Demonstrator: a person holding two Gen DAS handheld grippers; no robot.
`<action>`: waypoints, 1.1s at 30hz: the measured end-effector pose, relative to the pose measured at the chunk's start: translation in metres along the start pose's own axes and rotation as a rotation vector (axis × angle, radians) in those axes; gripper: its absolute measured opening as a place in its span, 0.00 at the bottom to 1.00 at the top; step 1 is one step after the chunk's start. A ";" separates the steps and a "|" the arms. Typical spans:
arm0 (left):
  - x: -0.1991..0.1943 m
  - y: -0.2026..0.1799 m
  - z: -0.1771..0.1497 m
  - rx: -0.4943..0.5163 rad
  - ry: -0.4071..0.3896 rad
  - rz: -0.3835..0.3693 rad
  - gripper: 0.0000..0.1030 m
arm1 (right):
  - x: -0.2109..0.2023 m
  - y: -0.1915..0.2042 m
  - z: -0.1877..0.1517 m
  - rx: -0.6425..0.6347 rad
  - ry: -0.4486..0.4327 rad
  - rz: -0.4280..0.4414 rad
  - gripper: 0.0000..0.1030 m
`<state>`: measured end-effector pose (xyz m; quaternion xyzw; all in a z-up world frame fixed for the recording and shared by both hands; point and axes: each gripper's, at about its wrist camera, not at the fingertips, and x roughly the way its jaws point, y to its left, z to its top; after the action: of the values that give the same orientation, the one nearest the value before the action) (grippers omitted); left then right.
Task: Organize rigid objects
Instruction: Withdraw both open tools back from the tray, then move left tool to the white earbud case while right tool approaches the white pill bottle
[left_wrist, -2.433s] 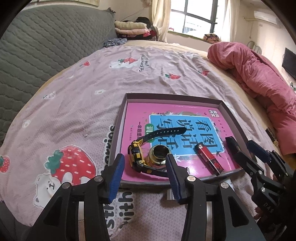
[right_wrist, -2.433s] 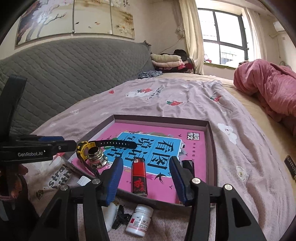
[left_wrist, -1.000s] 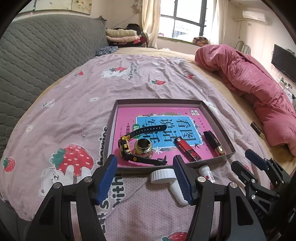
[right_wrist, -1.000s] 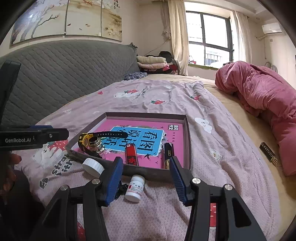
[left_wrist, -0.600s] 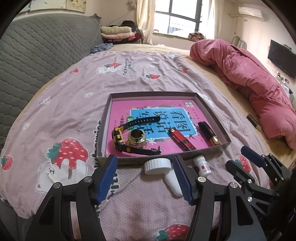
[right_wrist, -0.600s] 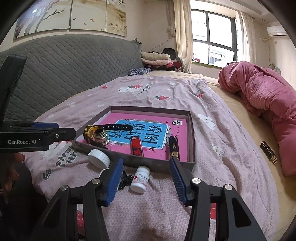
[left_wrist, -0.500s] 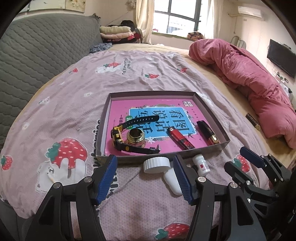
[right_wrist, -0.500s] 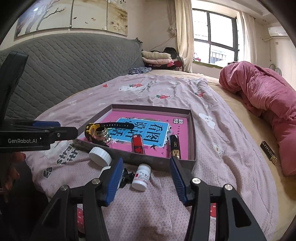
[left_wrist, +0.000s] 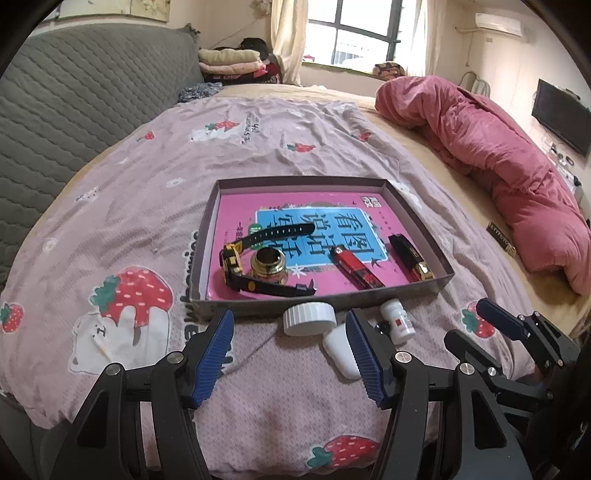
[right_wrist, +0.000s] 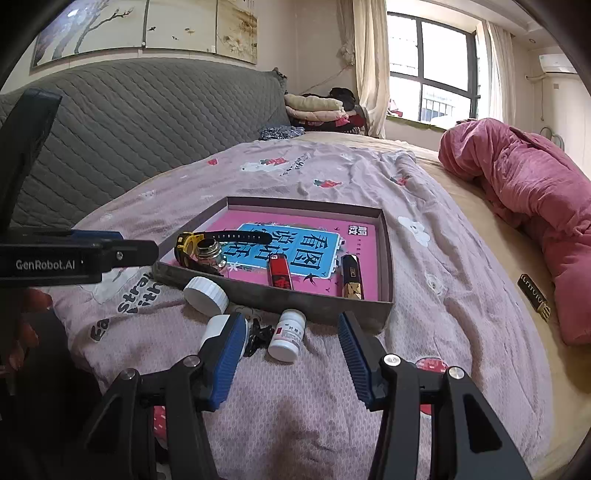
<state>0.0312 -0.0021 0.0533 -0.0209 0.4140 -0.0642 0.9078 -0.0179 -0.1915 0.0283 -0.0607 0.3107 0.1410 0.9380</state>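
A shallow grey box (left_wrist: 421, 225) (right_wrist: 388, 258) with a pink book as its floor lies on the bed. In it are a black-and-yellow watch (left_wrist: 236, 264) (right_wrist: 186, 243), a brass fitting (left_wrist: 267, 264) (right_wrist: 208, 251), a red lighter (left_wrist: 356, 267) (right_wrist: 280, 275) and a black-and-gold lighter (left_wrist: 410, 256) (right_wrist: 351, 280). In front of the box lie a white round cap (left_wrist: 309, 318) (right_wrist: 206, 295), a white case (left_wrist: 338, 350) (right_wrist: 216, 326), a small white pill bottle (left_wrist: 397, 319) (right_wrist: 288, 334) and a small black clip (right_wrist: 258, 338). My left gripper (left_wrist: 291, 360) and right gripper (right_wrist: 291, 360) are both open and empty, held back from the box.
A pink quilt (left_wrist: 498, 158) (right_wrist: 535, 206) is bunched at the right. A dark comb-like item (left_wrist: 500, 238) (right_wrist: 533, 297) lies near it. A grey padded headboard (right_wrist: 147, 122) runs along the left. The right gripper's fingers (left_wrist: 496, 323) show at the lower right of the left wrist view.
Both grippers have pulled back and up from the box, bringing the cap, case and pill bottle in front of it into view. The objects have not moved.
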 end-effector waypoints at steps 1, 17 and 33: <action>0.001 0.000 -0.001 -0.002 0.006 -0.005 0.63 | 0.000 0.000 0.000 -0.001 0.003 0.000 0.50; 0.031 -0.028 -0.034 0.028 0.157 -0.079 0.63 | 0.012 0.002 -0.010 -0.022 0.091 -0.028 0.50; 0.081 -0.049 -0.028 -0.026 0.282 -0.090 0.63 | 0.028 -0.001 -0.019 -0.017 0.161 -0.027 0.50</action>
<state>0.0579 -0.0610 -0.0212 -0.0421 0.5368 -0.1017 0.8365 -0.0068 -0.1902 -0.0038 -0.0842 0.3832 0.1256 0.9112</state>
